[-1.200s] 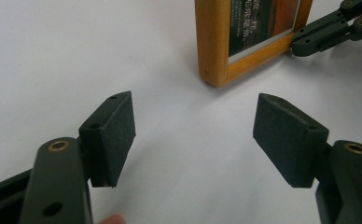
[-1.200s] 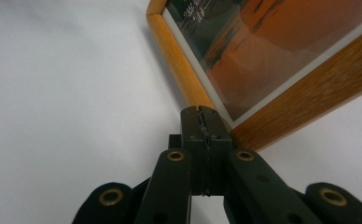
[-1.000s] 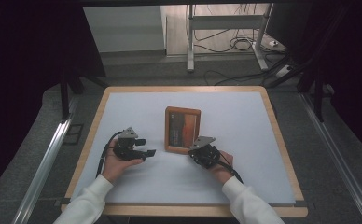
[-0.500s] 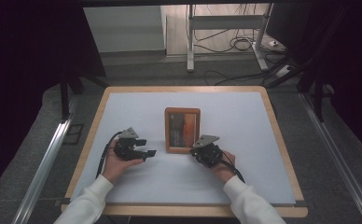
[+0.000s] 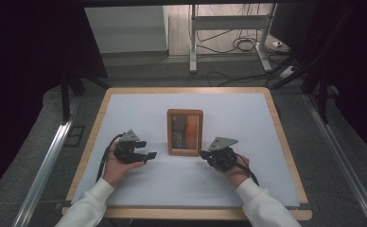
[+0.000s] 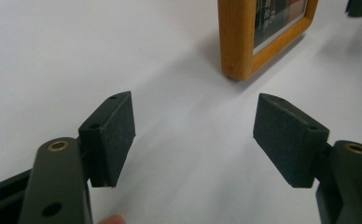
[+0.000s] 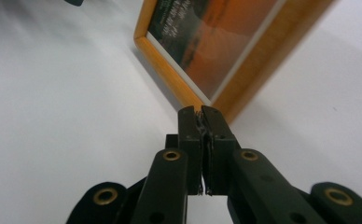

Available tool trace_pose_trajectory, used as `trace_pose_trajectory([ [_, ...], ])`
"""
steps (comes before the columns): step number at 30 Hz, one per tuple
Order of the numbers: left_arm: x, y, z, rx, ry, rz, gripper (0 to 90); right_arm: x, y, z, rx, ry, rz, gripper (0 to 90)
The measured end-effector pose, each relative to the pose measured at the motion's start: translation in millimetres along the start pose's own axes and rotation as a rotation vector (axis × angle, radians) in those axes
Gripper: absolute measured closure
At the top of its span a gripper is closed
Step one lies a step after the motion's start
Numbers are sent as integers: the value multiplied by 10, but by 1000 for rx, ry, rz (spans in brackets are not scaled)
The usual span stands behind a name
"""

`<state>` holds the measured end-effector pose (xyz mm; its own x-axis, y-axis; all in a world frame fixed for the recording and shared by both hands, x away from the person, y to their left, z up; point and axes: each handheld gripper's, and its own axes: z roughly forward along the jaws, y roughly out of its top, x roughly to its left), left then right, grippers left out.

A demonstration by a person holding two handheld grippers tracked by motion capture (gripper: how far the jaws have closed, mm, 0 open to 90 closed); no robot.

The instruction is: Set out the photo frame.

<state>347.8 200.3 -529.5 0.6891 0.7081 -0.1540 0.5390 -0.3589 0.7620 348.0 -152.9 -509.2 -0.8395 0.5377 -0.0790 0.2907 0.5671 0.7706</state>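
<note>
Mid-mat (image 5: pixel 125 113), my picture frame (image 5: pixel 185 131) lies flat, long axis running away from me, open room around. Left gripper (image 5: pixel 148 155) spread; right gripper (image 5: pixel 203 153) pressed together at its near corner.

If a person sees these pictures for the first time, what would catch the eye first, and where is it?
Most likely the wooden picture frame, lying flat in the middle of the white table top, its picture showing an orange glow. Next, the two black grippers flanking its near end: the left gripper has its jaws wide apart and empty, while the right gripper has its jaws closed, tips at the frame's near corner.
</note>
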Motion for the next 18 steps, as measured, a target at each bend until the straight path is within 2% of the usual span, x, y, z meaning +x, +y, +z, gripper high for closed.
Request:
trace_pose_trajectory([
  [3,-23,-15,-38,-12,10,2,292,-42,-82,-119,-21,0,15,825],
  [6,-73,-56,-73,-11,22,8,292,-61,-199,-276,-22,-42,43,628],
  [10,-136,-98,-108,-8,32,19,293,-86,-383,-498,-29,-96,113,463],
  [13,-168,-103,-130,-12,35,24,292,-100,-569,-693,-41,-137,159,398],
  [18,-199,-142,-153,-4,43,30,292,-151,-770,-846,-49,-195,215,333],
])
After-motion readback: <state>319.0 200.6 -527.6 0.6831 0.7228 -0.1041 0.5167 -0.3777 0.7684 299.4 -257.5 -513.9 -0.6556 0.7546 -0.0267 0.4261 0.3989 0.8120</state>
